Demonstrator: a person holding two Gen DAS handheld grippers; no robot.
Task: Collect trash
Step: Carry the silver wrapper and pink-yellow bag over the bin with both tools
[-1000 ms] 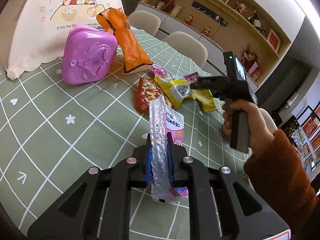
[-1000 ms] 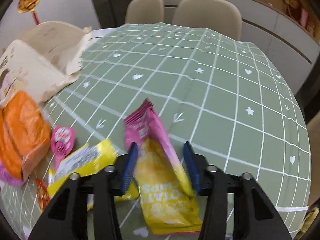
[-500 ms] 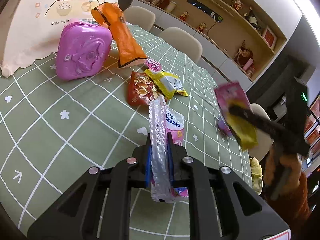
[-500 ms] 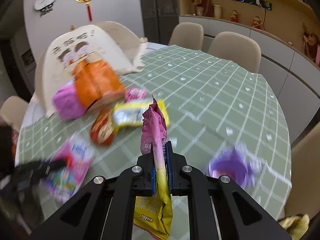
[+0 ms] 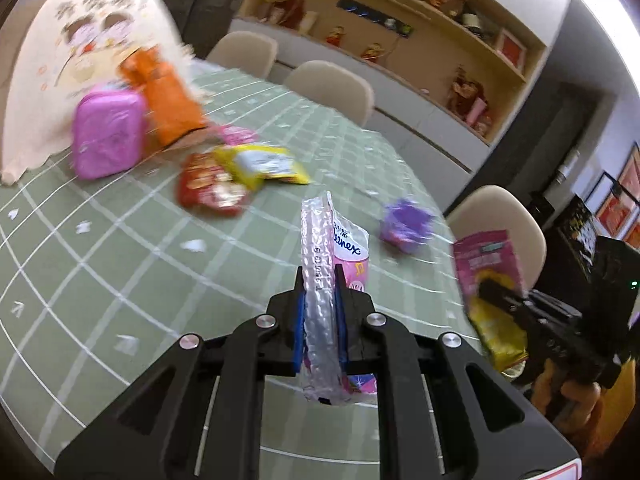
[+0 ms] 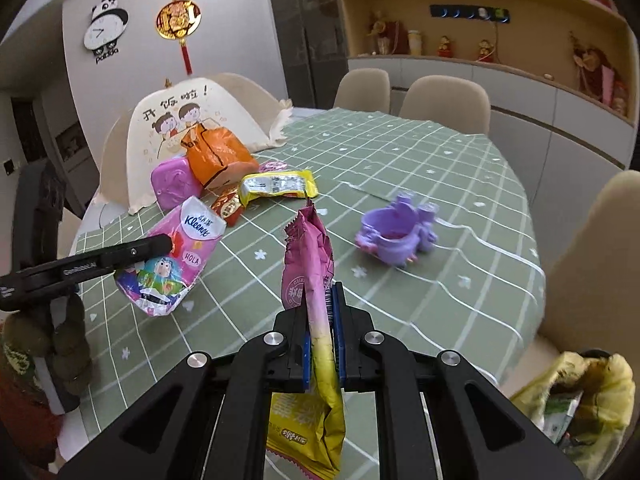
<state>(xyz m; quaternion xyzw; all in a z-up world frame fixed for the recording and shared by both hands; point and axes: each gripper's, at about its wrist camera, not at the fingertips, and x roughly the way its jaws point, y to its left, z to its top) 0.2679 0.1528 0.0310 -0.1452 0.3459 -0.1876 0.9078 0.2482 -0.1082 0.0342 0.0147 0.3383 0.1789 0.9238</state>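
My left gripper (image 5: 320, 320) is shut on a pink Kleenex tissue pack (image 5: 352, 248), held edge-on above the green checked table (image 5: 120, 264). The right wrist view shows the same pack (image 6: 180, 256) hanging from the left gripper (image 6: 160, 244) at the left. My right gripper (image 6: 323, 332) is shut on a pink-and-yellow chip bag (image 6: 312, 264), which hangs through the jaws above the table's near edge. The left wrist view shows that bag (image 5: 486, 256) at the far right. On the table lie a yellow wrapper (image 6: 276, 186), a red wrapper (image 6: 229, 208) and an orange bag (image 6: 216, 156).
A purple toy (image 6: 394, 236) sits right of centre on the table. A pink box (image 6: 176, 182) and a cream food cover (image 6: 168, 120) stand at the back left. An open yellow bag (image 6: 580, 392) with rubbish sits below the table at the lower right. Beige chairs (image 6: 444, 98) ring the table.
The right gripper's jaws shut on the chip bag, lifted it off the table and drew it back to the near edge. The left gripper pulled back and rose a little with the tissue pack.
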